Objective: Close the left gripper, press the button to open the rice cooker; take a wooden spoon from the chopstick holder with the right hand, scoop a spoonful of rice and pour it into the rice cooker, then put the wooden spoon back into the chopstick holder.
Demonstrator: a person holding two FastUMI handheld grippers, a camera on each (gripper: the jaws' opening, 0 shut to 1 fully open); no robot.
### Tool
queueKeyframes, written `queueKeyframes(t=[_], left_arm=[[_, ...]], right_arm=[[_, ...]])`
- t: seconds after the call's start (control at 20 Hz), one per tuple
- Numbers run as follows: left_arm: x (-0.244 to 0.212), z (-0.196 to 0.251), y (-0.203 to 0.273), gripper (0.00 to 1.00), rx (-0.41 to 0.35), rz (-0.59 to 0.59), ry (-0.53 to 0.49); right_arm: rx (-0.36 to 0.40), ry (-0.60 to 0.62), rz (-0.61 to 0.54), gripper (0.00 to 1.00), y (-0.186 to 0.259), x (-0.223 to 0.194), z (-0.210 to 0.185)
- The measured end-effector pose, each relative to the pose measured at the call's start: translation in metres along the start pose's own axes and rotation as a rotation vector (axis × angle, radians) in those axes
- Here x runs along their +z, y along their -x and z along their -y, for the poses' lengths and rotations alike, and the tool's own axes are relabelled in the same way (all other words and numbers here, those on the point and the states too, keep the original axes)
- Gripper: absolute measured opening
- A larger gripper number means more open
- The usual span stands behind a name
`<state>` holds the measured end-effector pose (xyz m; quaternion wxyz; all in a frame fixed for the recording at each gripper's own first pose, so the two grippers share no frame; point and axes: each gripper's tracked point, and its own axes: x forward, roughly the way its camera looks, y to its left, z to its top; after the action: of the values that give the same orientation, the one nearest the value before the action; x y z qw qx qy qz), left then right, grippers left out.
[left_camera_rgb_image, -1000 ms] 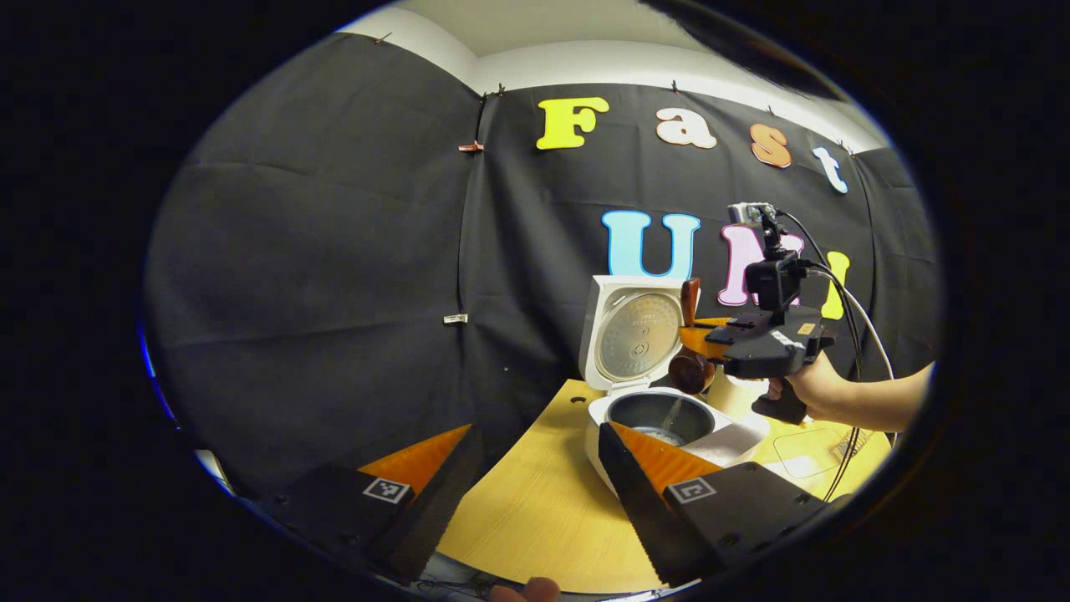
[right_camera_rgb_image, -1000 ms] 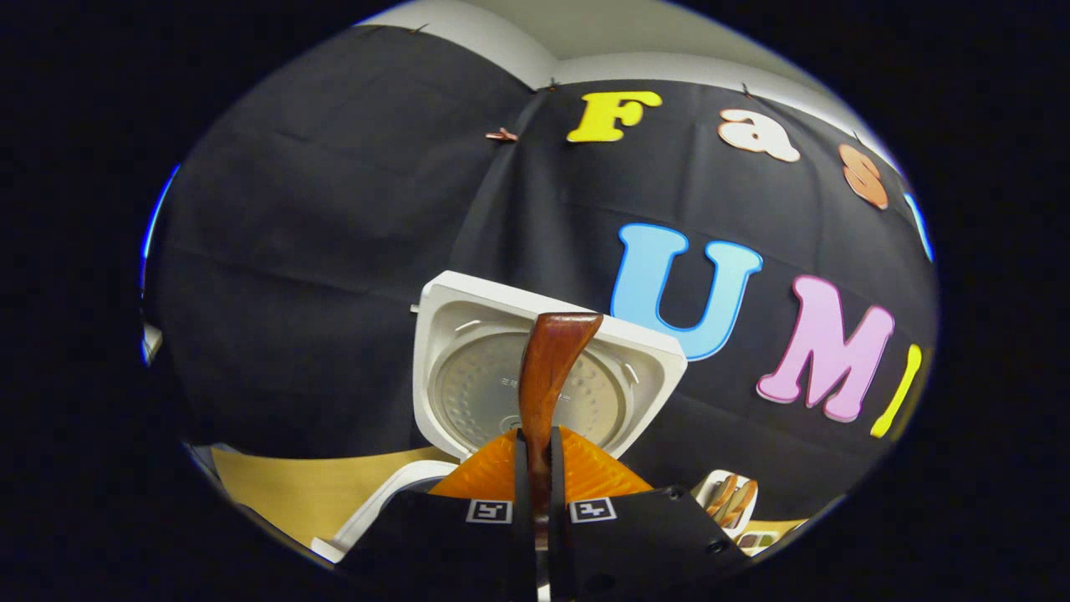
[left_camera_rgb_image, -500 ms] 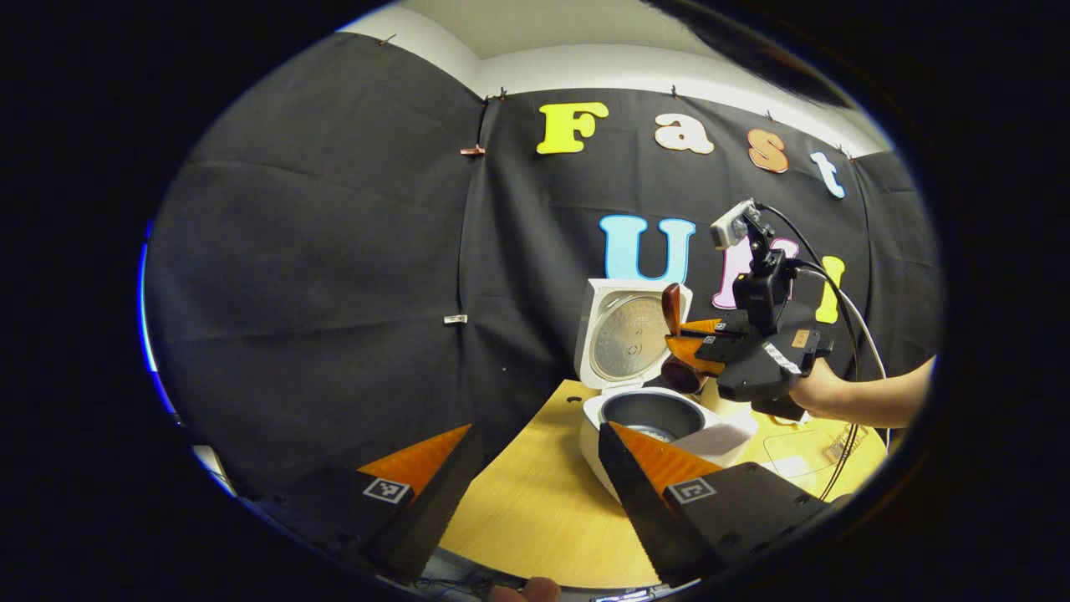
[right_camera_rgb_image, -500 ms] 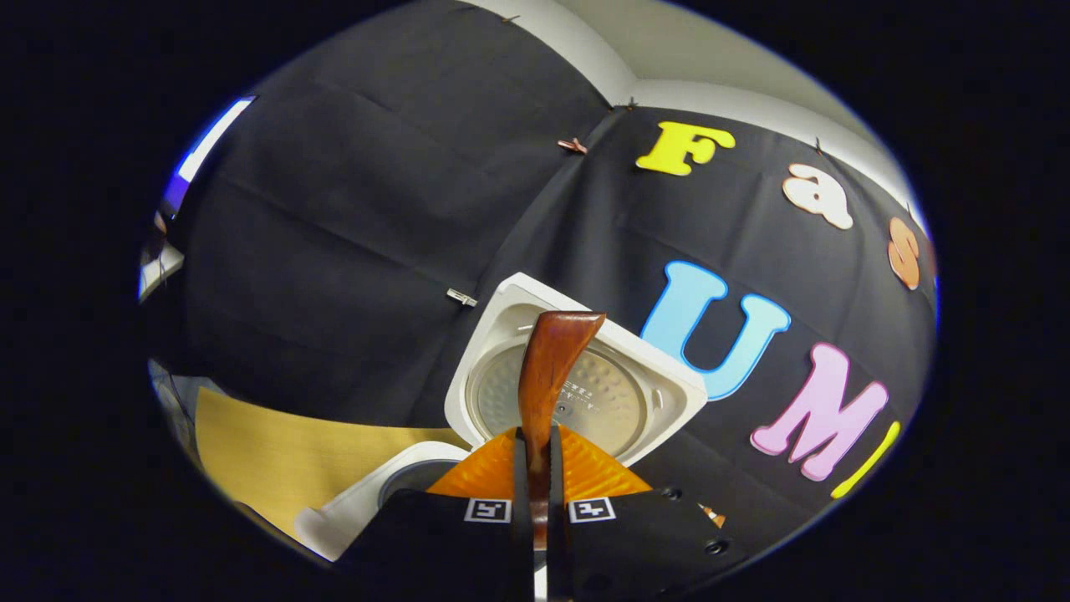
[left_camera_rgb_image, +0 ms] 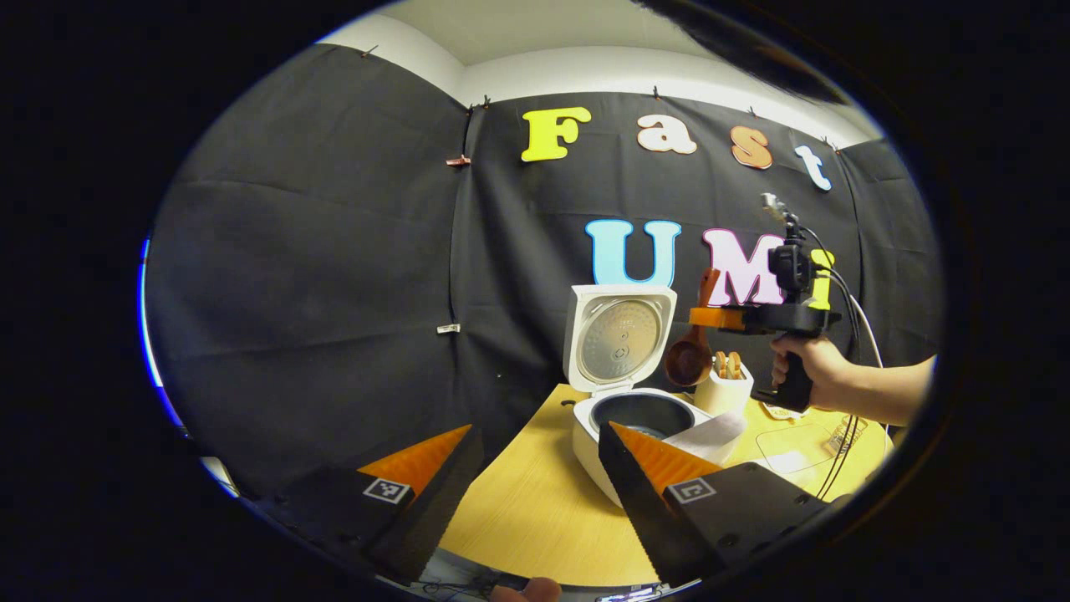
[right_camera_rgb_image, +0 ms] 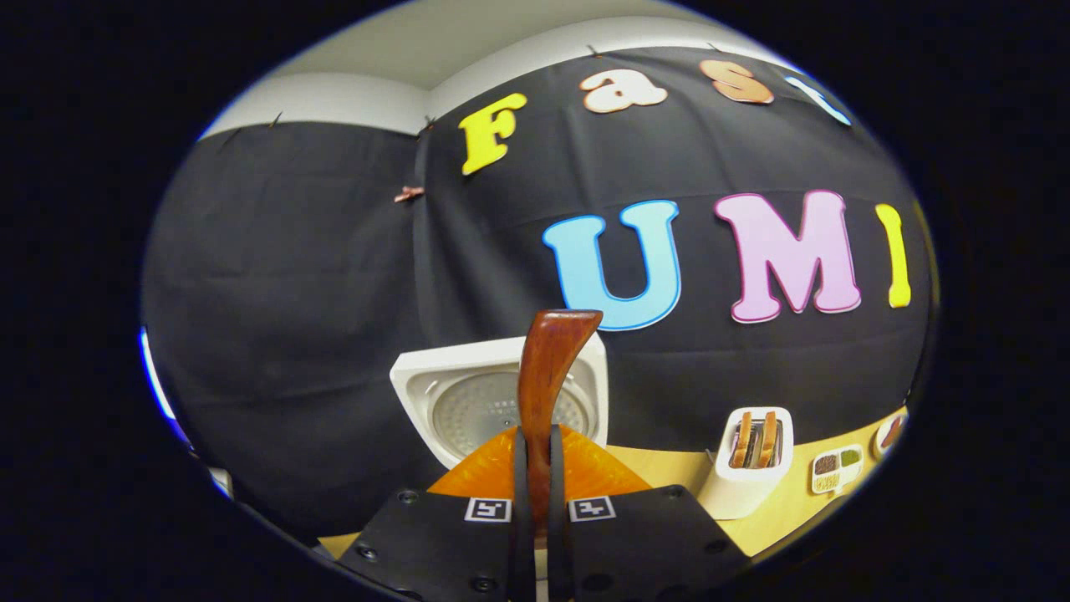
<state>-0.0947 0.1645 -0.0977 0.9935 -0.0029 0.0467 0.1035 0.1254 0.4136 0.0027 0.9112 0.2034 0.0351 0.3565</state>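
The white rice cooker (left_camera_rgb_image: 603,431) stands on the wooden table (left_camera_rgb_image: 535,510) with its lid (left_camera_rgb_image: 617,334) (right_camera_rgb_image: 481,401) raised and its dark inner pot (left_camera_rgb_image: 642,413) showing. My left gripper (left_camera_rgb_image: 539,447) hangs open in front of it, holding nothing. In the left gripper view, my right gripper (left_camera_rgb_image: 710,316) is held level, right of the lid and above the white chopstick holder (left_camera_rgb_image: 724,386) (right_camera_rgb_image: 748,464). It is shut on the handle of the wooden spoon (left_camera_rgb_image: 690,355) (right_camera_rgb_image: 547,368), whose bowl hangs below the fingers. Other wooden utensils stand in the holder.
A hand (left_camera_rgb_image: 807,368) and forearm come in from the right, with a cable trailing to the table. A small compartment dish (right_camera_rgb_image: 832,470) with grains sits right of the holder. A flat clear tray (left_camera_rgb_image: 790,443) lies on the table behind the cooker.
My right gripper has swung the spoon from above the open pot to the right, levelling out above the chopstick holder. My left gripper has stayed open in place.
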Motion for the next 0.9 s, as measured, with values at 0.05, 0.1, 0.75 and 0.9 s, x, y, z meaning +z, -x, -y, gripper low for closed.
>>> queueKeyframes(t=[0.05, 0.1, 0.75, 0.9], left_arm=[[0.002, 0.003, -0.001, 0.96, -0.004, 0.001, 0.001], [0.003, 0.007, 0.0, 0.96, -0.009, 0.003, 0.001], [0.02, 0.053, -0.001, 0.96, -0.053, 0.025, -0.025], [0.02, 0.065, 0.0, 0.96, -0.066, 0.024, -0.032]], right_arm=[[-0.01, -0.044, 0.023, 0.1, 0.009, 0.012, 0.009], [-0.021, -0.076, 0.04, 0.1, 0.019, 0.02, 0.018], [-0.251, -0.127, 0.23, 0.1, 0.21, 0.105, 0.177], [-0.347, -0.117, 0.239, 0.05, 0.254, 0.102, 0.228]])
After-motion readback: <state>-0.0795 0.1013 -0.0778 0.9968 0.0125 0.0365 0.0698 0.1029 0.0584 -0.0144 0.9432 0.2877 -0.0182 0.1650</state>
